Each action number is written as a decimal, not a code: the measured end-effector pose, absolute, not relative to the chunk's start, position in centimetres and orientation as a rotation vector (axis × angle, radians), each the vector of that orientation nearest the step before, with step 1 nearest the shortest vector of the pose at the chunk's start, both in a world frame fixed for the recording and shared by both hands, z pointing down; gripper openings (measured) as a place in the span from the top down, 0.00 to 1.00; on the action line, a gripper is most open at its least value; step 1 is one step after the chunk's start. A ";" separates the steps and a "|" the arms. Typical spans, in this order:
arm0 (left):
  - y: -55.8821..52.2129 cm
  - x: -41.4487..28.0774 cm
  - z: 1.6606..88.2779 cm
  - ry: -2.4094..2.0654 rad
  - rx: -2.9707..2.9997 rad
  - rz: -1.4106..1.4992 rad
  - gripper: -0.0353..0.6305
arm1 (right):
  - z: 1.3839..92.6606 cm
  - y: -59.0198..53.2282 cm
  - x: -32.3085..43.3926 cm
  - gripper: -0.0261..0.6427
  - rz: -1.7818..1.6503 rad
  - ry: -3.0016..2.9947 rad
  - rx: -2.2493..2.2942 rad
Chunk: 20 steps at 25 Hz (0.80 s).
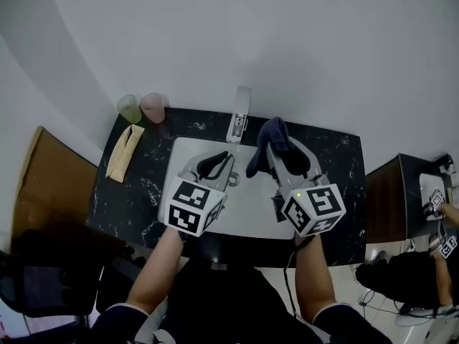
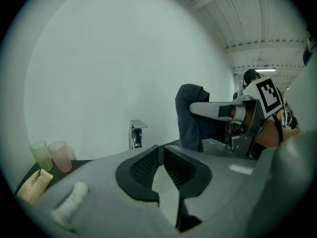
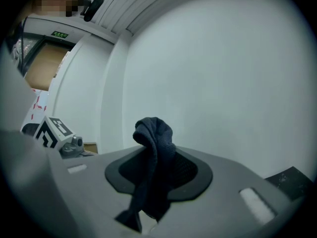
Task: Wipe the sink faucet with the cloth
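A chrome faucet (image 1: 240,115) stands at the back rim of the pale sink (image 1: 247,199); in the left gripper view the faucet (image 2: 136,133) is ahead, left of centre. My right gripper (image 1: 281,147) is shut on a dark blue cloth (image 1: 271,143), which bunches above the jaws and hangs down to the left. In the right gripper view the cloth (image 3: 153,165) fills the jaws. It hovers over the sink just right of the faucet. My left gripper (image 1: 222,162) is shut and empty over the sink's left half, its tips (image 2: 161,155) pressed together.
A green cup (image 1: 130,109) and a pink cup (image 1: 152,107) stand at the back left of the black marble counter (image 1: 143,185). A beige folded cloth (image 1: 124,152) lies in front of them. A brown door (image 1: 50,185) is at the left.
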<state>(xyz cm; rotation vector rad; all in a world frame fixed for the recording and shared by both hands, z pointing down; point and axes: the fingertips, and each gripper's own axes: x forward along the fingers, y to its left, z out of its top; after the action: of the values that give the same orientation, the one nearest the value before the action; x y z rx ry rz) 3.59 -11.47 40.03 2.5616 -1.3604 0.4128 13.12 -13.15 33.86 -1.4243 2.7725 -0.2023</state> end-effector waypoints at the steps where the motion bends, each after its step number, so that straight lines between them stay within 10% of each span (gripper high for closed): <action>1: -11.8 3.5 40.3 -1.347 2.564 0.414 0.89 | 33.9 -13.5 13.1 0.78 -0.204 2.757 -1.444; 20: -18.3 3.1 44.3 -1.192 2.562 0.445 0.65 | 29.2 -22.1 9.8 0.78 -0.130 2.638 -1.434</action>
<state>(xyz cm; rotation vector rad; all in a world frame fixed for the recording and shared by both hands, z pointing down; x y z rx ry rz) 3.09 -18.27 44.35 2.5618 -1.1923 0.4452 9.79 -22.11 29.18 -1.4337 2.6383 -0.1301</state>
